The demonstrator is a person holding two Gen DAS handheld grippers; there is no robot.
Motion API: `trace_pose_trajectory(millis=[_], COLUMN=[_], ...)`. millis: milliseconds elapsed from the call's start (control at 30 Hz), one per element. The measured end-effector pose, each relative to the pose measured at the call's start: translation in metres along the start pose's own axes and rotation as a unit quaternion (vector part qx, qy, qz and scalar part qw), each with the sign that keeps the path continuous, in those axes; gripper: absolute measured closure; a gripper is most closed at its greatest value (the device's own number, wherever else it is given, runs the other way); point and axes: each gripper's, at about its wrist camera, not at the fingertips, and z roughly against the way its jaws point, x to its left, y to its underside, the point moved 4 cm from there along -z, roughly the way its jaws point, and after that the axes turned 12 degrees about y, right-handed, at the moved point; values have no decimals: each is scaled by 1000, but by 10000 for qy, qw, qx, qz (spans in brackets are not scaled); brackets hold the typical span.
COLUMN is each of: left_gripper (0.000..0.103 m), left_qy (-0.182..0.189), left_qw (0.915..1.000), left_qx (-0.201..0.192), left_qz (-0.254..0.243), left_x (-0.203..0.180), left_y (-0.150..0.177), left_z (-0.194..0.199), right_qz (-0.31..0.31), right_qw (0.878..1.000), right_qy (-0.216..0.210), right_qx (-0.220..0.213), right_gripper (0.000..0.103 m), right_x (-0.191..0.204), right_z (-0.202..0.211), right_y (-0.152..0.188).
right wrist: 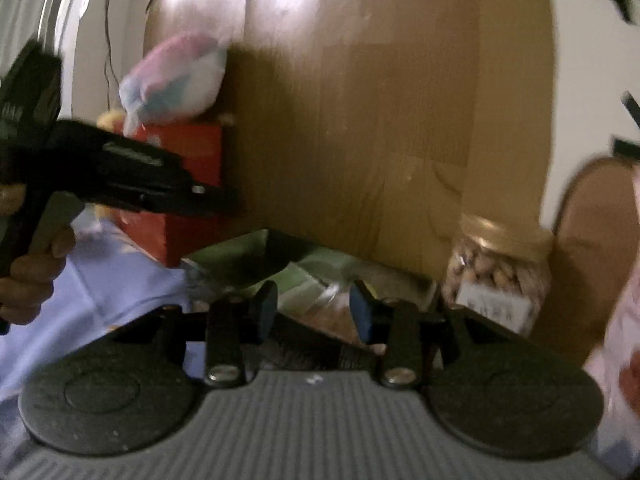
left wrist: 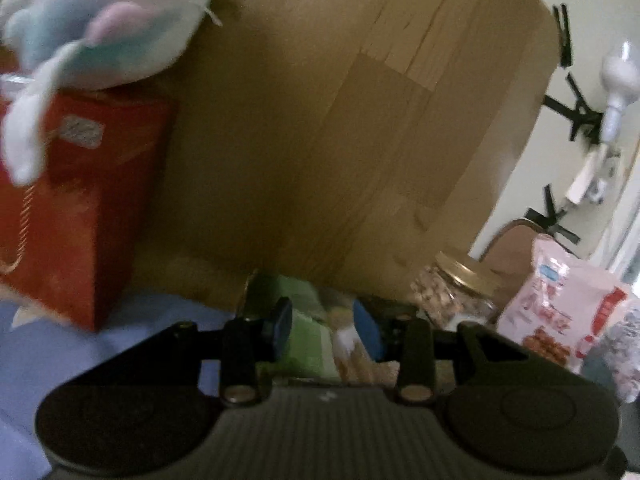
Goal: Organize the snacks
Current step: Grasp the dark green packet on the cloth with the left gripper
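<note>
In the left wrist view my left gripper (left wrist: 324,326) stands open, blue pads apart, nothing pressed between them. Behind and below it lies a green snack packet (left wrist: 310,340). In the right wrist view my right gripper (right wrist: 314,314) is open too, hovering just before a shallow metal tin (right wrist: 256,250) that holds the green packet (right wrist: 304,280) and a brownish pack (right wrist: 332,316). The left gripper (right wrist: 218,198), held by a hand (right wrist: 28,276), reaches in from the left above the tin, blurred. A glass jar of nuts (right wrist: 496,276) (left wrist: 456,292) with a gold lid stands right of the tin.
A pink snack bag (left wrist: 560,308) stands at the far right. A red box (left wrist: 80,208) (right wrist: 192,160) with a pastel plush toy (left wrist: 108,28) (right wrist: 176,80) on top sits at the left. A tall wooden panel (left wrist: 340,120) backs everything. Pale blue cloth (right wrist: 120,280) covers the surface.
</note>
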Motion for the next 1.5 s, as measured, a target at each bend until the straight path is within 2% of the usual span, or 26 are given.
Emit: trace_pose_trajectory(millis=[67, 100, 167, 267, 367, 433, 467, 533, 600, 633, 700, 733, 767, 800, 867, 933, 1133, 1200, 1300, 1400, 1467, 1500], left_gripper=[68, 68, 68, 68, 68, 68, 62, 59, 59, 60, 67, 71, 74, 77, 87, 87, 87, 86, 86, 84, 84, 84], left_qy=[133, 258, 585, 1064, 1286, 1229, 1188, 1204, 1252, 1265, 1256, 1251, 1215, 1155, 1050, 1009, 1113, 1059, 1013, 1014, 1065, 1076], left_qw=[9996, 9987, 9935, 9781, 9623, 9594, 9574, 9526, 9507, 9484, 9452, 9450, 9458, 9473, 9519, 9542, 9611, 9607, 9567, 9547, 9526, 9528], left_qx=[158, 286, 654, 1193, 1605, 1736, 1808, 1815, 1720, 1674, 1607, 1582, 1550, 1521, 1535, 1552, 1364, 1399, 1390, 1431, 1429, 1429], left_qz=[187, 320, 725, 1333, 1781, 1850, 1915, 2124, 2258, 2376, 2548, 2574, 2582, 2573, 2437, 2350, 2126, 2150, 2347, 2402, 2467, 2453], left_x=[-1, -3, -7, -17, -24, -28, -28, -26, -24, -21, -16, -14, -13, -13, -14, -16, -24, -20, -11, -7, -5, -5], left_y=[15, 24, 47, 79, 104, 117, 121, 131, 136, 138, 138, 139, 139, 138, 137, 136, 127, 129, 132, 135, 136, 136], left_z=[13, 15, 11, -4, -21, -26, -30, -33, -32, -31, -32, -31, -31, -31, -34, -34, -24, -24, -25, -27, -28, -28], right_qz=[-214, -321, -597, -1493, -2221, -2397, -2411, -2437, -2575, -2564, -2610, -2662, -2654, -2636, -2549, -2691, -2811, -2765, -2756, -3120, -3242, -3344], right_qw=[9996, 9990, 9966, 9827, 9647, 9594, 9588, 9553, 9502, 9481, 9415, 9387, 9373, 9349, 9393, 9342, 9314, 9339, 9334, 9182, 9156, 9121], right_qy=[-32, -33, 44, 126, -35, -61, -28, -95, -325, -570, -941, -1079, -1169, -1237, -1199, -1354, -1626, -1557, -1229, -1334, -1287, -1284], right_qx=[160, 299, 563, 1090, 1418, 1484, 1503, 1670, 1727, 1793, 1911, 1903, 1935, 2029, 1960, 1909, 1642, 1651, 1941, 2042, 2002, 1993], right_gripper=[60, 56, 54, 55, 58, 58, 58, 57, 59, 61, 66, 71, 81, 84, 87, 94, 99, 98, 95, 91, 78, 66], right_x=[-6, -10, -23, -52, -68, -68, -67, -61, -58, -51, -42, -38, -34, -30, -25, -26, -26, -25, -30, -39, -44, -46], right_z=[16, 25, 28, 26, 21, 18, 15, 4, 11, 12, 12, 13, 13, 12, 16, 18, 25, 23, 13, 9, 9, 7], right_y=[13, 22, 39, 59, 71, 75, 77, 82, 89, 89, 91, 92, 92, 93, 91, 91, 79, 78, 87, 92, 91, 91])
